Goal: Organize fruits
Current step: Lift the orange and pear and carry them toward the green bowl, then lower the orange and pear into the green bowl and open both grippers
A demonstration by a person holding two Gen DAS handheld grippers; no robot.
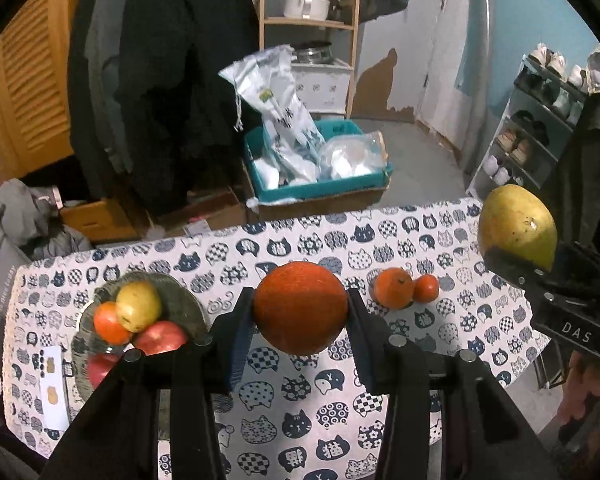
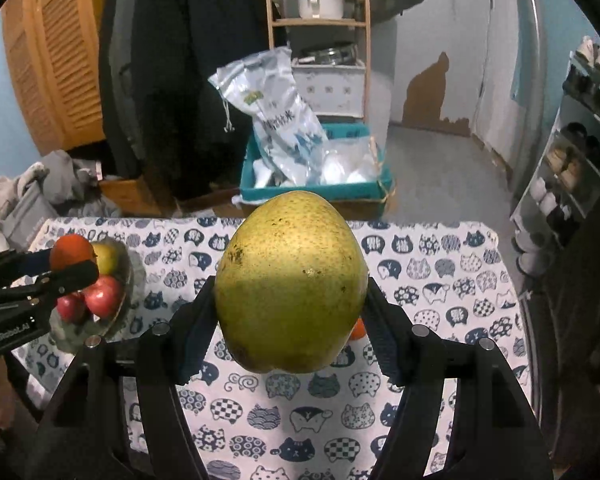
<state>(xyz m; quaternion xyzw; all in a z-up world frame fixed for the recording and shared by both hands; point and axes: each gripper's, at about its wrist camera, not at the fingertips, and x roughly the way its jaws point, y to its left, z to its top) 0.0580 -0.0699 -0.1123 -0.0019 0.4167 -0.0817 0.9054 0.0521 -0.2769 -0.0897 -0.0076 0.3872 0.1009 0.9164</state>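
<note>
My left gripper (image 1: 300, 308) is shut on a large orange (image 1: 300, 307) and holds it above the cat-print tablecloth (image 1: 340, 420). My right gripper (image 2: 290, 304) is shut on a big yellow-green pear (image 2: 291, 280), also held above the table; the pear shows at the right of the left wrist view (image 1: 518, 227). A glass bowl (image 1: 180, 300) at the table's left holds a yellow pear (image 1: 138, 306), an orange fruit (image 1: 110, 323) and red apples (image 1: 160, 338). Two small oranges (image 1: 394, 288) (image 1: 426, 288) lie on the cloth to the right of the held orange.
A white card (image 1: 54, 388) lies at the table's left edge. Beyond the far edge stand a teal box of plastic bags (image 1: 320, 160), cardboard boxes, hanging dark coats (image 1: 160, 80), a wooden shelf and a shoe rack (image 1: 540, 128) at right.
</note>
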